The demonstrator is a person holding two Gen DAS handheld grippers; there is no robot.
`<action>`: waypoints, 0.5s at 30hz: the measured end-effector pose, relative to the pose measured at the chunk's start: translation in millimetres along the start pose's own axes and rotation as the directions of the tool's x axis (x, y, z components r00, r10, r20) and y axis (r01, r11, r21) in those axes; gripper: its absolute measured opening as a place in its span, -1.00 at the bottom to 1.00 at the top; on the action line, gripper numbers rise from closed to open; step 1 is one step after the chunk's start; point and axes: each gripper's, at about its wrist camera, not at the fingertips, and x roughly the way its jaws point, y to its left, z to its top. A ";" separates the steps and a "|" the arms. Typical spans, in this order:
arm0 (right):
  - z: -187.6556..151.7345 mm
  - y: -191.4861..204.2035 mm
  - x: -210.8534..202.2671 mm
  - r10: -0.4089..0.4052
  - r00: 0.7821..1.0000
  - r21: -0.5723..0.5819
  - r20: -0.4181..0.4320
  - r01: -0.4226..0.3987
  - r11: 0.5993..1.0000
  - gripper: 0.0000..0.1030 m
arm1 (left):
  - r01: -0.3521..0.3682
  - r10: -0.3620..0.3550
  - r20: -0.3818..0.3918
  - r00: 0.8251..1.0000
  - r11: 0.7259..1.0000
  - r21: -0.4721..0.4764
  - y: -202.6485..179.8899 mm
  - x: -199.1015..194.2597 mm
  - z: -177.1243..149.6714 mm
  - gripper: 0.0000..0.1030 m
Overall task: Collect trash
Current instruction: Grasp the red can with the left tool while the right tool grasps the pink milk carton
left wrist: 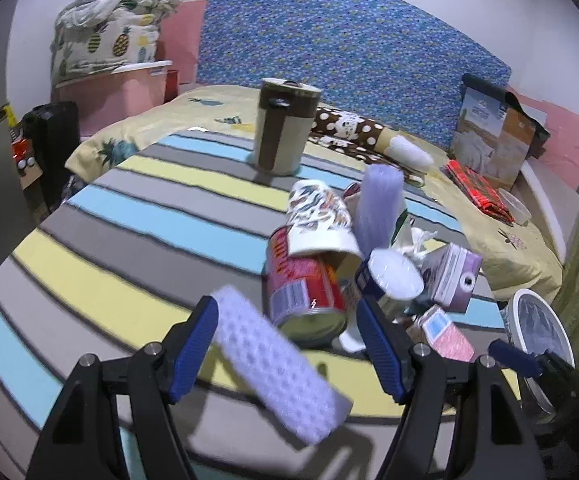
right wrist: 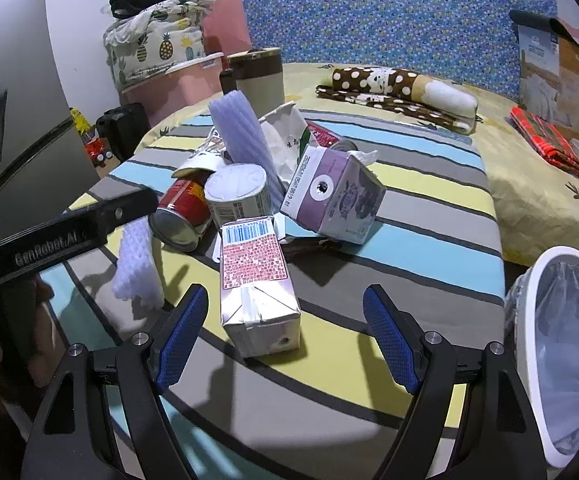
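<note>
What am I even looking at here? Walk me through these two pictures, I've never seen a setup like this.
No robot: a person holds a two-finger gripper in each hand, each carrying a fisheye camera looking along its blue-padded fingers. One picture is from the left gripper, the other from the right gripper. Both are open and hold nothing.

They are over a striped cloth with a heap of trash: a white foam sleeve between the left fingers, a pink carton between the right ones, a red can, a white-topped can, a purple carton and a lilac foam roll. A lined white bin waits at the right.
</note>
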 end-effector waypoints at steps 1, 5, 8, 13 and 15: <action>0.2 0.0 1.3 0.000 1.000 -0.001 -0.002 0.000 1.000 0.56 | 0.007 -0.007 -0.006 1.000 1.000 0.003 -1.3 3.9 3.0 0.43; 0.4 -1.3 6.7 0.008 1.000 0.000 -0.011 -0.008 1.000 0.40 | 0.017 -0.016 -0.040 0.999 1.000 0.024 -5.4 23.5 8.6 0.43; 0.6 -2.2 10.1 0.015 1.000 0.000 -0.019 -0.015 1.000 0.16 | 0.024 -0.021 -0.068 0.997 0.999 0.035 -8.3 35.8 7.3 0.43; -0.1 -4.0 10.1 0.026 0.999 0.002 -0.018 -0.026 1.000 -0.22 | 0.025 -0.021 -0.090 0.996 0.999 0.037 -8.4 44.7 2.3 0.20; -1.1 -4.7 8.9 0.029 0.999 0.004 -0.016 -0.029 1.000 -0.22 | 0.037 -0.034 -0.095 0.995 0.999 0.034 -9.0 44.1 0.3 0.10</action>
